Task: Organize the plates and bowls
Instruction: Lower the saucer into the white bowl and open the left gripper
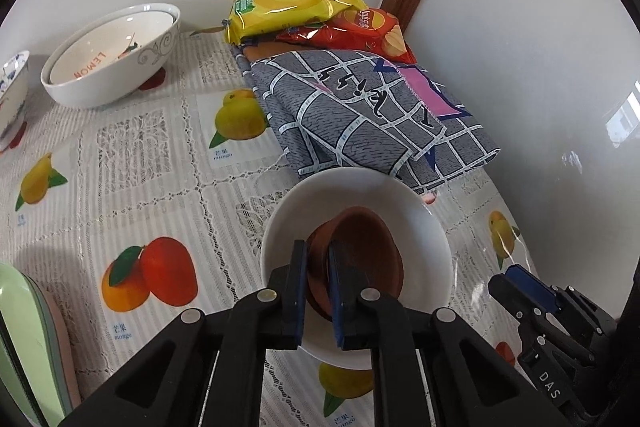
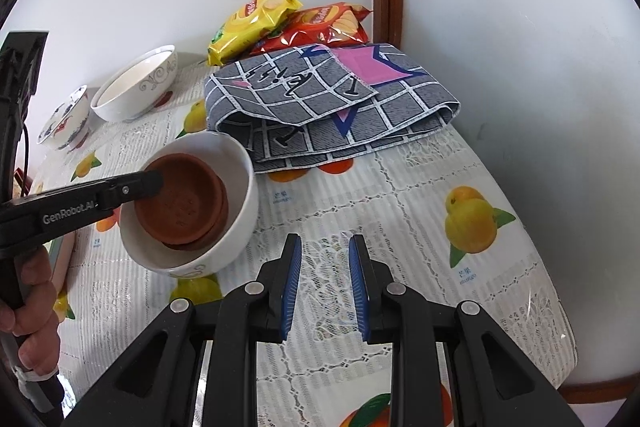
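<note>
A small brown clay bowl point(image 1: 360, 247) lies tilted inside a white bowl point(image 1: 424, 227) on the table. My left gripper point(image 1: 318, 259) is shut on the near rim of the brown bowl. In the right wrist view the brown bowl point(image 2: 180, 203) appears stacked on another brown dish inside the white bowl point(image 2: 236, 223), with the left gripper's finger point(image 2: 136, 187) reaching in from the left. My right gripper point(image 2: 324, 259) is open and empty above the tablecloth, right of the white bowl.
A large white "LEMON" bowl point(image 1: 112, 63) and a blue-patterned bowl point(image 1: 12, 87) stand at the back left. A folded grey checked cloth point(image 1: 360, 115) and two chip bags point(image 1: 296, 3) lie at the back. A green plate edge point(image 1: 28, 347) is at the near left.
</note>
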Demonstrator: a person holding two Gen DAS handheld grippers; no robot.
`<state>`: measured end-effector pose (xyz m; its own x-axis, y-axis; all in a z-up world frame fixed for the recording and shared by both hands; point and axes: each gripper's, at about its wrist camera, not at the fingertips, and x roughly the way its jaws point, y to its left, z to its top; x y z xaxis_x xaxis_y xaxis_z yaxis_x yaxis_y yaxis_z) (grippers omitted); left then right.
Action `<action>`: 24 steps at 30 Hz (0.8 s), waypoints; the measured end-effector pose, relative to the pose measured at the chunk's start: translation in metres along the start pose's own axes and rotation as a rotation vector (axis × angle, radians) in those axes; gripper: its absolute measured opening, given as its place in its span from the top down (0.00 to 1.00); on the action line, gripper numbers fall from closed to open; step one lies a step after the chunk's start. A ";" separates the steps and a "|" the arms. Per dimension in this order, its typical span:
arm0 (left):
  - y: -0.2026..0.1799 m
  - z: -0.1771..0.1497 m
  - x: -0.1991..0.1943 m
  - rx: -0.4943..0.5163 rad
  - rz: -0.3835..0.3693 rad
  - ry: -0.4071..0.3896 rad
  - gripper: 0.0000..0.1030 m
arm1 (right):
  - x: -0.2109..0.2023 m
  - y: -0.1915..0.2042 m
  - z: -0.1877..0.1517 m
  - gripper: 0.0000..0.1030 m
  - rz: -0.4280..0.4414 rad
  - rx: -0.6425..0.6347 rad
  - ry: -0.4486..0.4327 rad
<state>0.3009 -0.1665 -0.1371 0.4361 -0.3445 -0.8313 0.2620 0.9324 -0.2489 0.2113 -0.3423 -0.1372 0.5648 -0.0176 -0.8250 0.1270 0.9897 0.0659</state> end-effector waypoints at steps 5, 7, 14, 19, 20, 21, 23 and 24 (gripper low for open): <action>0.005 0.000 -0.001 -0.040 -0.044 0.005 0.90 | -0.001 0.000 0.000 0.76 0.003 -0.002 -0.001; 0.003 0.000 -0.001 -0.039 -0.047 0.002 0.90 | -0.002 0.001 0.000 0.77 0.003 -0.004 -0.002; 0.006 -0.001 0.004 -0.049 -0.055 0.017 0.90 | -0.001 0.003 -0.001 0.77 0.003 -0.011 0.005; 0.011 -0.002 0.008 -0.052 -0.093 0.040 0.90 | 0.001 0.004 -0.002 0.76 0.002 -0.014 0.008; 0.012 -0.002 0.008 -0.052 -0.097 0.042 0.89 | 0.001 0.005 -0.001 0.76 0.003 -0.013 0.011; 0.012 -0.002 0.006 -0.052 -0.098 0.040 0.89 | 0.002 0.006 -0.001 0.76 0.004 -0.013 0.013; 0.011 -0.001 -0.001 -0.040 -0.088 0.020 0.87 | 0.002 0.007 0.001 0.76 0.010 -0.015 0.009; 0.011 -0.001 -0.004 -0.033 -0.083 0.011 0.86 | 0.001 0.008 0.002 0.76 0.013 -0.015 0.007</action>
<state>0.3009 -0.1552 -0.1370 0.4050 -0.4193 -0.8125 0.2681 0.9040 -0.3329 0.2144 -0.3344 -0.1370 0.5608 -0.0039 -0.8279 0.1071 0.9919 0.0679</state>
